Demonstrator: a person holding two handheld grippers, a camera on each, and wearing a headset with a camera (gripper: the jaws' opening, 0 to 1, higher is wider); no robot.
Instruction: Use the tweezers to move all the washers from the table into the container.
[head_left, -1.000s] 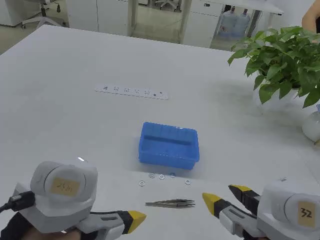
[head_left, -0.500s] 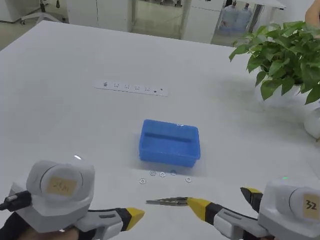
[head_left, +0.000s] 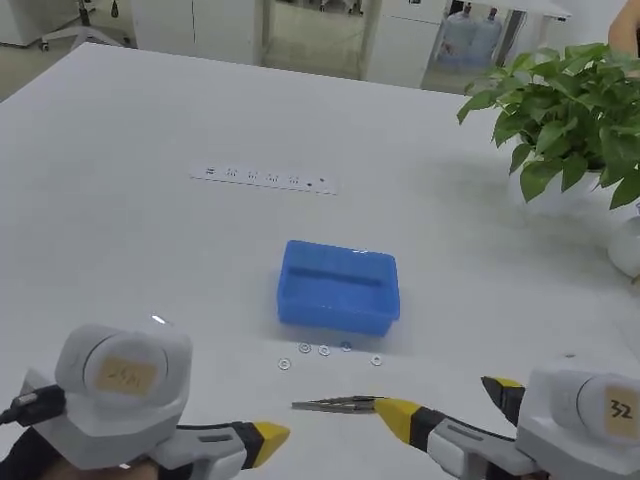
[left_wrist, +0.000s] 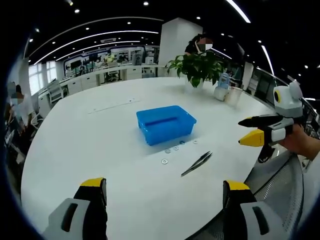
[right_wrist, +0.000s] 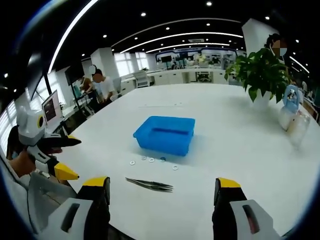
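Head view: white table (office cabinets beyond).

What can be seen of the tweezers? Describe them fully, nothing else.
The tweezers are slim, grey and metal-looking, and they taper toward one end. They lie flat and unheld on the white table, on the near side of the washers and the blue container, touching neither. In the head view one yellow jaw tip of the right gripper overlaps their end, but the left gripper view shows that gripper apart from them.
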